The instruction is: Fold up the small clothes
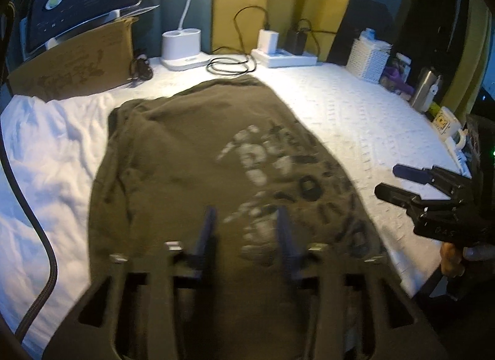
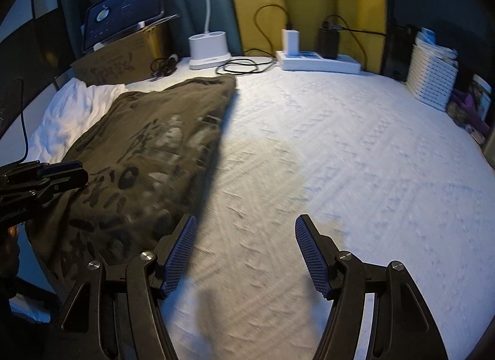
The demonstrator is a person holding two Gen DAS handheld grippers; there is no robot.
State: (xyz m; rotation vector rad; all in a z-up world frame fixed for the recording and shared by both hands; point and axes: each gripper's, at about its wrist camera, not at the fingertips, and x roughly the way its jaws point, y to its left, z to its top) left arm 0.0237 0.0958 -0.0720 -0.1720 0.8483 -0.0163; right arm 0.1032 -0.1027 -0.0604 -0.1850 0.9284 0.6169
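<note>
An olive-green T-shirt [image 1: 201, 158] with a pale and black print lies folded lengthwise on the white textured cover [image 1: 355, 118]. It also shows at the left of the right wrist view [image 2: 145, 149]. My left gripper [image 1: 247, 214] is open and empty, hovering over the shirt's near end. My right gripper [image 2: 246, 223] is open and empty over bare cover, just right of the shirt's long edge. The right gripper also shows at the right of the left wrist view [image 1: 386, 179]. The left gripper shows at the left edge of the right wrist view [image 2: 74, 171].
A white cloth [image 1: 46, 149] lies left of the shirt. Along the back stand a cardboard box [image 1: 77, 62] with a tablet, a white lamp base [image 1: 182, 50], a power strip [image 1: 284, 56] with chargers and cables. A white basket [image 1: 368, 59], a steel cup [image 1: 427, 90] and small items line the right edge.
</note>
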